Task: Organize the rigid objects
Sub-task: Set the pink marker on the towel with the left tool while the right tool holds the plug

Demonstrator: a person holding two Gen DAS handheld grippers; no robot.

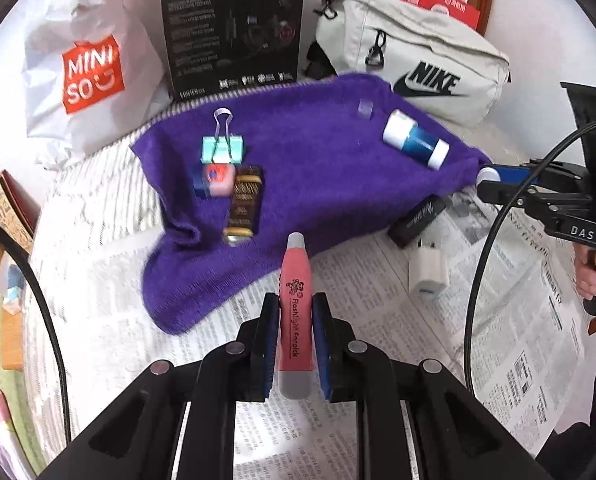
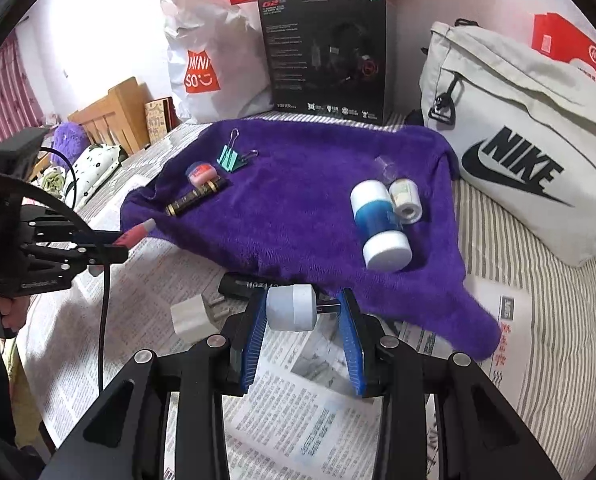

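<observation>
My left gripper is shut on a pink flashlight earpick, held above the newspaper at the near edge of the purple towel. My right gripper is shut on a small white cylinder with a dark stem, near the towel's front edge. On the towel lie a teal binder clip, a pink-and-blue eraser, a dark gold-trimmed tube, a blue-and-white bottle and a small tape roll.
A black rectangular item and a white charger block lie on the newspaper right of the towel. A Miniso bag, a black headset box and a grey Nike bag stand behind the towel.
</observation>
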